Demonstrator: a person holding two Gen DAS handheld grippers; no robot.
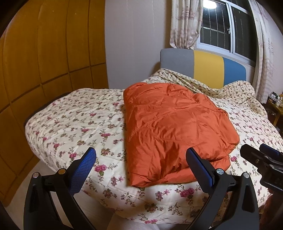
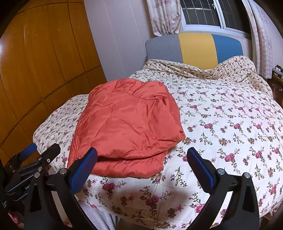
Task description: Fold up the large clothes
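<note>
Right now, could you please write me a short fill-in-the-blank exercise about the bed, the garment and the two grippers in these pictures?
1. The padded orange jacket lies folded on the ____-patterned quilt.
2. Both the left gripper and the right gripper are ____ and hold nothing.
3. The headboard has grey, ____ and blue panels.
4. Behind the headboard, curtains frame a ____.

Missing words: floral; open; yellow; window

I'm working in somebody's bedroom: a bed point(image 2: 221, 115) under a floral quilt, padded headboard point(image 2: 194, 47) in grey, yellow and blue, curtains point(image 1: 184, 23) at a window point(image 1: 228, 24), wooden wardrobe point(image 1: 44, 53) alongside.
</note>
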